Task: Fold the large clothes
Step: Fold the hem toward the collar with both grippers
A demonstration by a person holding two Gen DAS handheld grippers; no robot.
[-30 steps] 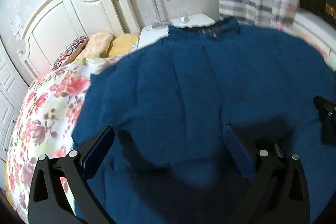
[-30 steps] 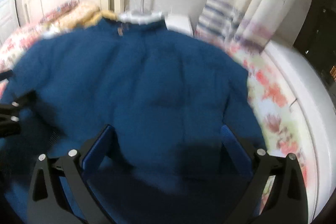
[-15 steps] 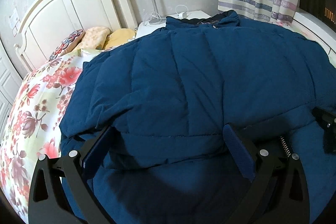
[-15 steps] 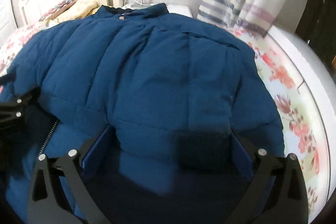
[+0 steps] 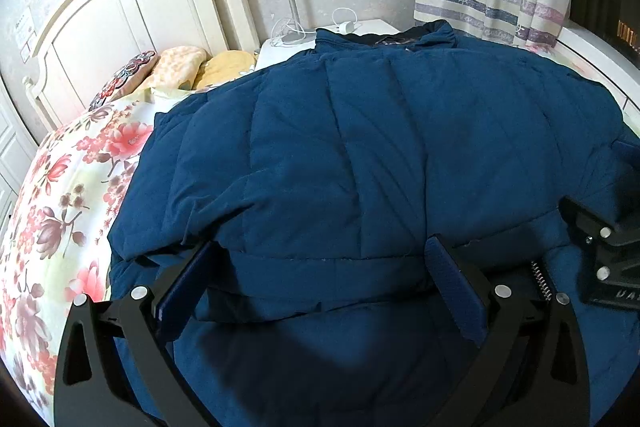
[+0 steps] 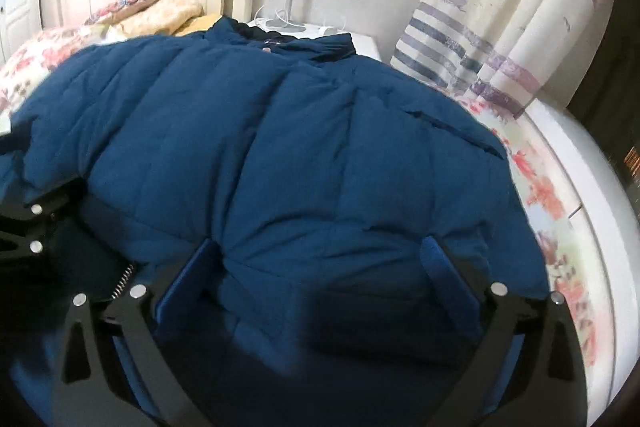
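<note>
While the navy padded jacket (image 5: 344, 147) lies spread across the floral bedspread (image 5: 60, 195), collar (image 6: 280, 35) toward the headboard (image 5: 132, 19) and nightstand (image 5: 360, 27), we hold both grippers low over its near end. The left gripper (image 5: 320, 279) has its jaws spread wide, with a doubled band of the hem bulging between them; we cannot tell whether the pads touch the fabric. The right gripper (image 6: 324, 275) is likewise released, straddling the hem on the opposite side. We judge this paired, symmetric placement serves to take the hem at two spaced places, so that the bulky fill lifts evenly for a fold toward the collar.
</note>
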